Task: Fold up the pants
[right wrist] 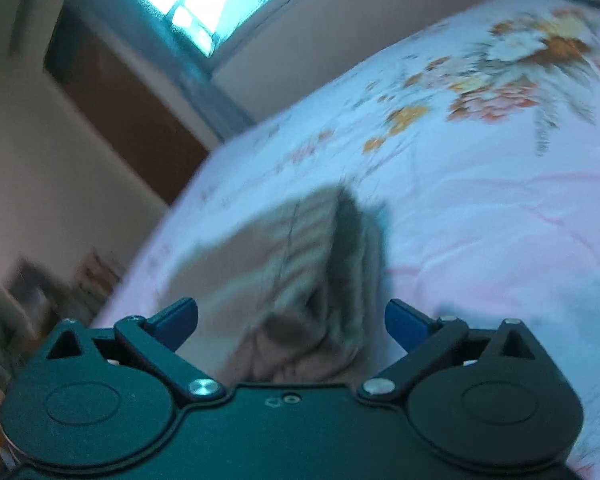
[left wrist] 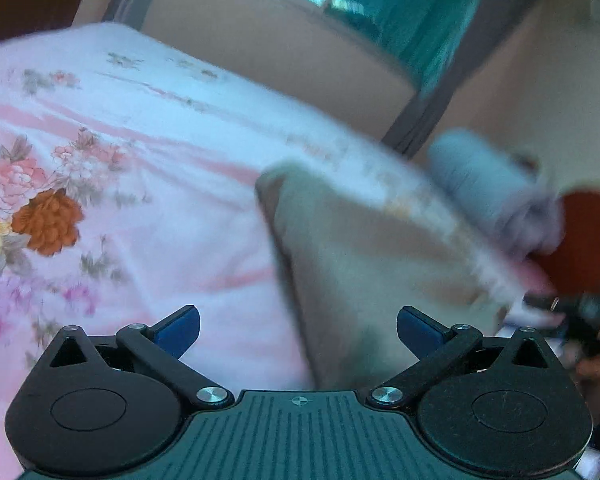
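On floral sheet (left wrist: 148,208): beige pants (left wrist: 364,264) lying folded, blurred. Left gripper (left wrist: 298,330) — jaws wide, nothing between pads, pants just ahead. Right gripper (right wrist: 291,326) — jaws wide too, empty, above pants' bunched near edge.

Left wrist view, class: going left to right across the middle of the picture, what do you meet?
Orange flower printed on the floral bedsheet → beige pants → blurred light-blue sleeve.
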`<state>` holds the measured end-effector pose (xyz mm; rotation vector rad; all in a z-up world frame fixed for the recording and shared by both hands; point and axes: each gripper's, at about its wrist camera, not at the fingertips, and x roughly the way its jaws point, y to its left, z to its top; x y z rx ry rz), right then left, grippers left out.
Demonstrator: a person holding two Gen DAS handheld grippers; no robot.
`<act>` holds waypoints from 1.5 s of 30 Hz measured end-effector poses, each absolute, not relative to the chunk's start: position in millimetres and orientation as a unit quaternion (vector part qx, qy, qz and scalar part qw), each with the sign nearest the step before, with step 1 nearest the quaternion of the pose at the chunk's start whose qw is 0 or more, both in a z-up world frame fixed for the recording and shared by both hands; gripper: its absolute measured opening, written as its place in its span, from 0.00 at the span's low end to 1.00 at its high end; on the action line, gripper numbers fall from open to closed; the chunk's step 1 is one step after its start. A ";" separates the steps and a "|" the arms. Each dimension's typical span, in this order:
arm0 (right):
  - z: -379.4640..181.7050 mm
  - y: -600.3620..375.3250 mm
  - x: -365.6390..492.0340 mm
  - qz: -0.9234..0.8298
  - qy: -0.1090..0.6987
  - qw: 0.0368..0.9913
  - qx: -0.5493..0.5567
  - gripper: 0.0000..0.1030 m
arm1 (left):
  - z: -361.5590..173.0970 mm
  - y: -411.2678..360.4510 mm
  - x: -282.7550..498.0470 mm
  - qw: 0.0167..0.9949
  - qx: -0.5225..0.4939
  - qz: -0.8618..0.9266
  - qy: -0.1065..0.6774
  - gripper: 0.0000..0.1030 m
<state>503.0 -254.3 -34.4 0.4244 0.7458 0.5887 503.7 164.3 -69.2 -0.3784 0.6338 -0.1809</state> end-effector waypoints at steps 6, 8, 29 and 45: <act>-50.1 -228.2 492.7 0.192 0.404 0.893 0.058 0.90 | -78.7 168.5 465.9 0.939 -0.092 0.000 0.332 1.00; -24.2 -240.9 464.3 0.202 0.361 0.908 0.065 0.90 | -60.4 178.9 431.6 0.952 -0.083 0.024 0.295 1.00; 19.5 -255.7 86.5 0.118 0.158 0.980 0.001 0.94 | -4.0 34.6 90.7 0.986 -0.006 0.048 0.158 1.00; 16.6 -237.5 57.4 0.139 0.131 0.981 -0.026 0.94 | 1.8 7.3 38.3 0.994 -0.018 0.030 0.106 1.00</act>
